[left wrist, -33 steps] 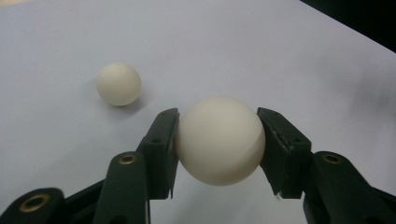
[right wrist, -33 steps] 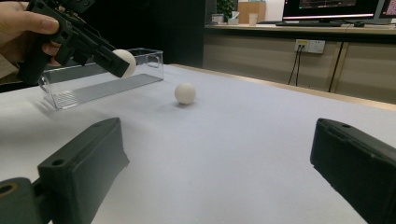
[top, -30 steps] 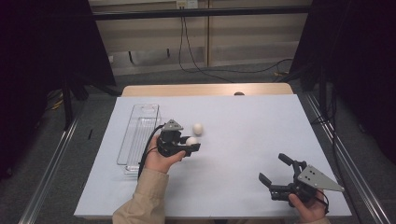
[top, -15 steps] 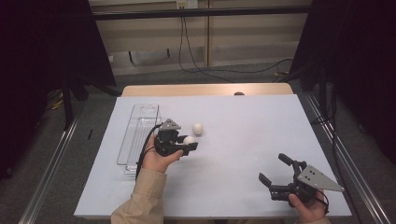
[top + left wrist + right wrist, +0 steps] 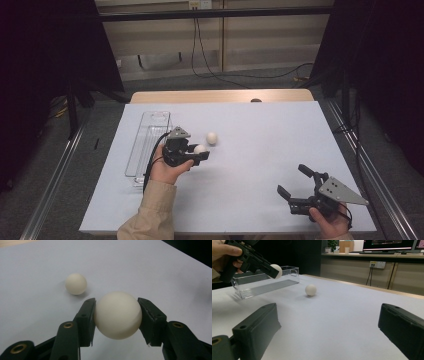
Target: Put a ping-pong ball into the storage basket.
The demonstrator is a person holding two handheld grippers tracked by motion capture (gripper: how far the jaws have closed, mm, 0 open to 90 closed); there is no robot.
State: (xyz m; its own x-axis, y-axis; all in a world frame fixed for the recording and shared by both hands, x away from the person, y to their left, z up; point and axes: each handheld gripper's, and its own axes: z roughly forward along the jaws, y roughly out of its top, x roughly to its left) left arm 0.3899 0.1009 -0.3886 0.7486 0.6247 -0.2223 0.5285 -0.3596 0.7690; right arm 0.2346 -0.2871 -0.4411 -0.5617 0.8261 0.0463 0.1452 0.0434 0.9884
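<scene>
Nothing has moved: left gripper [image 5: 117, 315] clamps a held ball [image 5: 118, 315], lifted in the right gripper view; right gripper [image 5: 297, 185] gapes wide.

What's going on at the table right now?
Left tool shut on a white ball, lifted. Right tool open. Second ball near clear tray. Path clear.

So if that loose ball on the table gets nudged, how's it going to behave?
The loose ball looks smooth and round on a flat white table, so it would probably roll away freely. It resembles the ball clamped in the left gripper, likely light and hard. Nothing beside it would stop it.
</scene>
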